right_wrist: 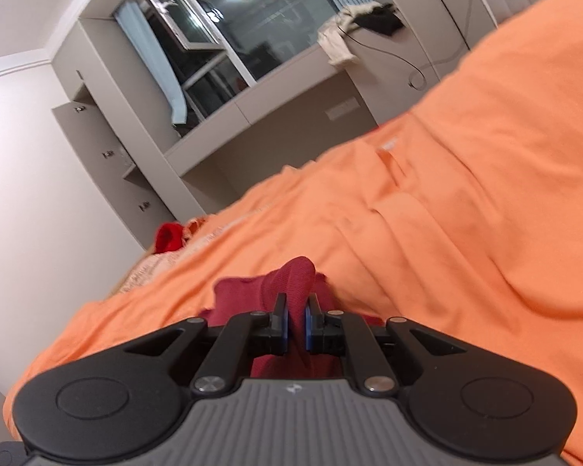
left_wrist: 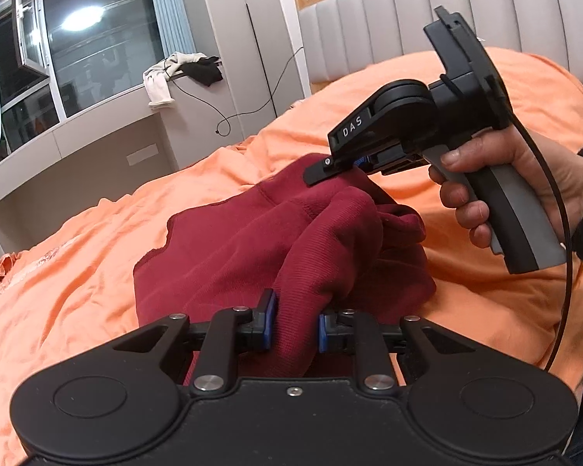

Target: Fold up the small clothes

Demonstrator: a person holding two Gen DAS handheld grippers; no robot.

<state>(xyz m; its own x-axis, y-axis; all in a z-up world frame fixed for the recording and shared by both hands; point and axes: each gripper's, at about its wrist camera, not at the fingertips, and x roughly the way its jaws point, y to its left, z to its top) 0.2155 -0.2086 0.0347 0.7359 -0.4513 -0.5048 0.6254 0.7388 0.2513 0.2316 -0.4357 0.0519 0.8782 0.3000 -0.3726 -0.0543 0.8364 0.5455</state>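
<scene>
A dark red garment [left_wrist: 229, 244] lies rumpled on the orange bed cover [left_wrist: 77, 272]. My left gripper [left_wrist: 294, 324] is shut on a thick ribbed fold of it, the blue pads pressing the cloth from both sides. In the left wrist view the right gripper [left_wrist: 330, 169] comes in from the upper right, held by a hand [left_wrist: 524, 178], and pinches the far edge of the same garment. In the right wrist view the right gripper [right_wrist: 296, 320] is shut on a narrow ridge of the dark red garment [right_wrist: 291, 275], which pokes up between its fingers.
The orange bed cover [right_wrist: 447, 213] fills most of both views. A grey padded headboard [left_wrist: 427, 19] stands behind. A bright red item [right_wrist: 169, 235] lies at the bed's far corner. Clothes [left_wrist: 182, 70] and a cable hang on a grey window-side shelf.
</scene>
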